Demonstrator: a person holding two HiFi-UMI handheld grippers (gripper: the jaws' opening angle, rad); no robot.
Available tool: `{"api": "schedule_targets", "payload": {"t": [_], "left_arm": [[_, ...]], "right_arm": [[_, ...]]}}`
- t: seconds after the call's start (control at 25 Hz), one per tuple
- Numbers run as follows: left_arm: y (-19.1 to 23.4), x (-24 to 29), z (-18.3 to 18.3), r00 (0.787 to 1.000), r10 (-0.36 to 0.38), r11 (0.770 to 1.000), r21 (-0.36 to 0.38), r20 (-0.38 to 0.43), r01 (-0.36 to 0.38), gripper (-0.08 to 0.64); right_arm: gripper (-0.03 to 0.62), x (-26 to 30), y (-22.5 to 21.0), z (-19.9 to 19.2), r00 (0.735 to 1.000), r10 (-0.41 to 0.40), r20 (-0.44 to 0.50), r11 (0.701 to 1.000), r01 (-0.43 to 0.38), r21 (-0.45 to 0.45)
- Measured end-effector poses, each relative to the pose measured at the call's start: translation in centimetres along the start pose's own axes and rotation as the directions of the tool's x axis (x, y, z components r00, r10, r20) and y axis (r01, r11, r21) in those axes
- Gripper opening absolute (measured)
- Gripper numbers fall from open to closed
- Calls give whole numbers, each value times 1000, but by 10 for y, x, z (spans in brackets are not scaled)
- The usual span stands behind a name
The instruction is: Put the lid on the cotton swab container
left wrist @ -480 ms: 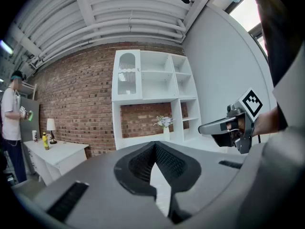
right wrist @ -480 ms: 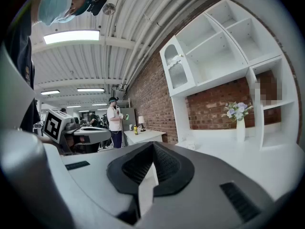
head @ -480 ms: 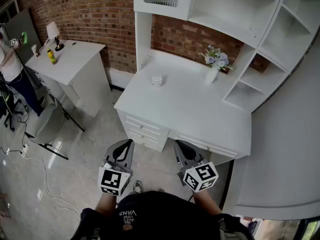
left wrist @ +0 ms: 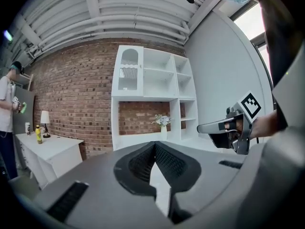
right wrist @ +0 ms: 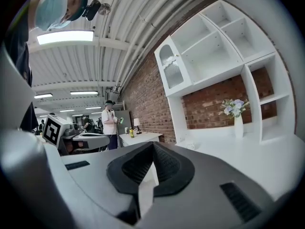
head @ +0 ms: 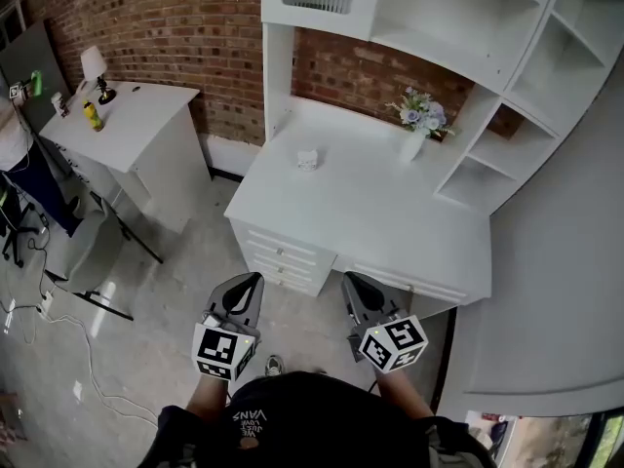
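Note:
A small white cotton swab container (head: pixel 307 159) stands on the white desk (head: pixel 370 213), towards its back left; it also shows in the right gripper view (right wrist: pixel 190 146). It is too small to tell a lid apart from it. My left gripper (head: pixel 250 281) and right gripper (head: pixel 351 281) hang side by side over the floor, short of the desk's front edge and well away from the container. Both are shut with nothing between their jaws. The left gripper view shows its own closed jaws (left wrist: pixel 155 144) and the right gripper (left wrist: pixel 209 127) beside them.
A white vase of flowers (head: pixel 417 125) stands at the back of the desk under the white shelf unit (head: pixel 458 27). Drawers (head: pixel 283 256) face me. To the left are a second white desk (head: pixel 127 120) with a lamp and a yellow bottle, a person (head: pixel 12 135), and floor cables (head: pixel 58 310).
The head view has shifted slightly, so the left desk and the person sit further left in the frame. Both grippers stay shut and in nearly the same place.

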State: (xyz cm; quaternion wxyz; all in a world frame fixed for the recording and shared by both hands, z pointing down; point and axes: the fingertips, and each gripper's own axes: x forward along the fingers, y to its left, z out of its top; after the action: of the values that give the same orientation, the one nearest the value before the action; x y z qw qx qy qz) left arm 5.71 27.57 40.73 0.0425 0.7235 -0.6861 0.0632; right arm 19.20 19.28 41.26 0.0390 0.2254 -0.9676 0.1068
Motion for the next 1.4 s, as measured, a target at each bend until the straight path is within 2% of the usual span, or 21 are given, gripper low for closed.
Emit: {"api": "schedule_targets", "payload": {"t": [0.4,0.72,0.84,0.96,1.04,1.08,1.4], "left_arm": [[37,-6,-11,996,-87,996,6,-12,87,6],[56,-7,-22,989,-144,990,-5,-20,144,6],[62,-2,-25,988,-153,988,-15,-24,152,8],[70,11,-27,988,-149,989,-26,-24,149,13],[74,22,-28,988,-152,988,-33,-31,151,82],[76,28,-28,988,-153,988,-35,-36,152,95],[95,87,-22,984,-165,986,-27,-70,163,120]], "right_arm": [[-2,24,25,-9,997,-78,10,997,77,25],[-1,41,34,-20,994,-109,-13,993,109,33],[0,52,29,-18,993,-115,-17,993,116,30],[43,65,20,-20,993,-111,-29,993,112,26],[88,74,11,-23,993,-109,-41,993,110,33],[98,80,6,-24,993,-107,-47,993,109,38],[125,130,-40,-15,995,-78,-70,996,80,37]]}}
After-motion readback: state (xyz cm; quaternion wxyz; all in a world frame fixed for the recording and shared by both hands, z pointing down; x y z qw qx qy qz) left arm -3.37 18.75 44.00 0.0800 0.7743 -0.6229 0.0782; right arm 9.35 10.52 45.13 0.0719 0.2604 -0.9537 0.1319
